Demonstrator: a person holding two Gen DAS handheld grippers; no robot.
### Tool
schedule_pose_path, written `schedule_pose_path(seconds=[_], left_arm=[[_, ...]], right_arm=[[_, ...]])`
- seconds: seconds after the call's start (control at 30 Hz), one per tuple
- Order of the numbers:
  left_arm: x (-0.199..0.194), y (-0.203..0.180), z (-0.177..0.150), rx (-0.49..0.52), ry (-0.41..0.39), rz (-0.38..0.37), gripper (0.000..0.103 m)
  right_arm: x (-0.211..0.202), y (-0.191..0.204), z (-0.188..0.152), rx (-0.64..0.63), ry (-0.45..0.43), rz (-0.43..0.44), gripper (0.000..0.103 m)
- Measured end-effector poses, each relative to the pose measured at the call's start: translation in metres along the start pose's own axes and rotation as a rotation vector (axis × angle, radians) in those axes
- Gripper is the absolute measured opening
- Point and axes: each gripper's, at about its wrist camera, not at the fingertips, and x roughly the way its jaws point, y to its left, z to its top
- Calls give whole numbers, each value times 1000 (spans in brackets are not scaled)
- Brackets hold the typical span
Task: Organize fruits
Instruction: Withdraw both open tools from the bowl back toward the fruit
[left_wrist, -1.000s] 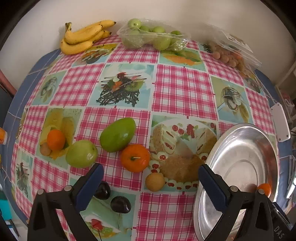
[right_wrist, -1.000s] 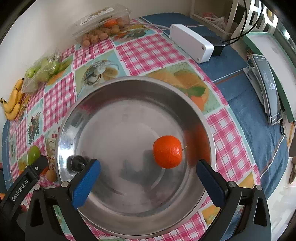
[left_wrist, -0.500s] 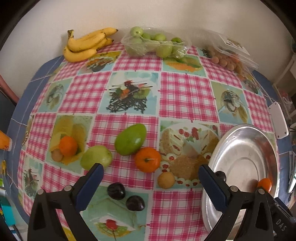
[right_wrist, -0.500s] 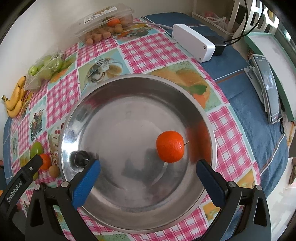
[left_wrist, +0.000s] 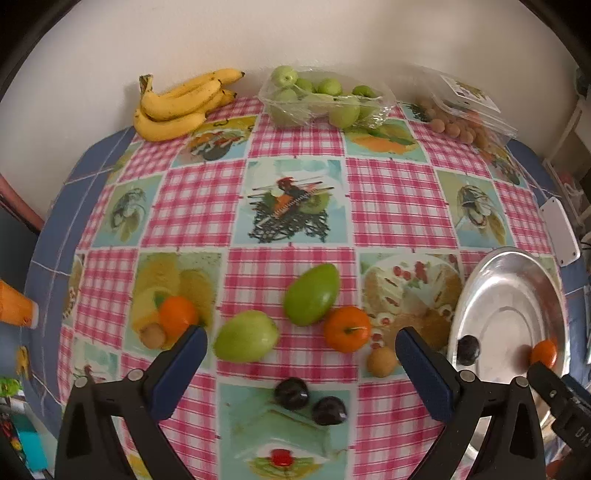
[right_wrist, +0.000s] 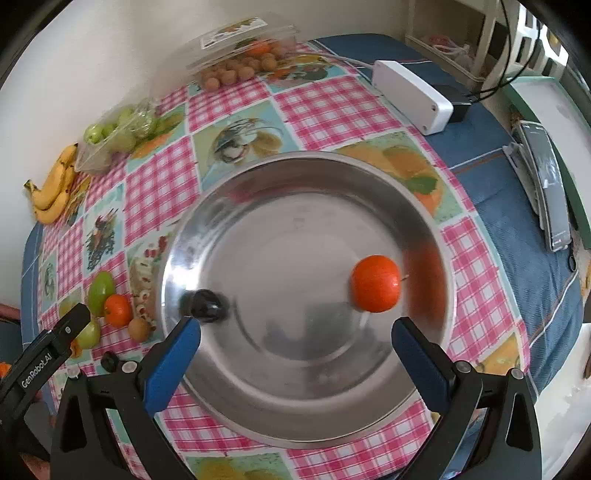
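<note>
Left tongs (left_wrist: 297, 354) and right tongs (right_wrist: 295, 343) both released, empty. Round steel bowl (right_wrist: 369, 417) holds orange mandarin (right_wrist: 375, 283) + dark plum (right_wrist: 207, 304); other fruits loose on desk w/ pink checked cloth (left_wrist: 399, 192). Risk: round fruit slips from tongs, rolls off desk edge.

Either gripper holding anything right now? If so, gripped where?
Nothing held. The left gripper and right gripper are both open and empty; the orange and plum lie loose in the metal bowl.

Both the left gripper (left_wrist: 299, 363) and the right gripper (right_wrist: 295, 354) have black angular frames, silver screws near the knuckles, and blue padded fingers (right_wrist: 171, 365).
</note>
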Motion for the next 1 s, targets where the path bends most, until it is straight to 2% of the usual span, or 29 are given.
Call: schedule_pose_path(seconds=[0.13,0.43,1.0], left_arm=[[0,13,2,16,2,7,103],[-2,53,4,-38,4,24,103],[-4,112,-8,-161,34,-2,103]], right_arm=[[-1,14,0,-23,-7,1,103],[1,51,-6,-82,-5,34,103],[7,131,-32,-235,42,159,103]])
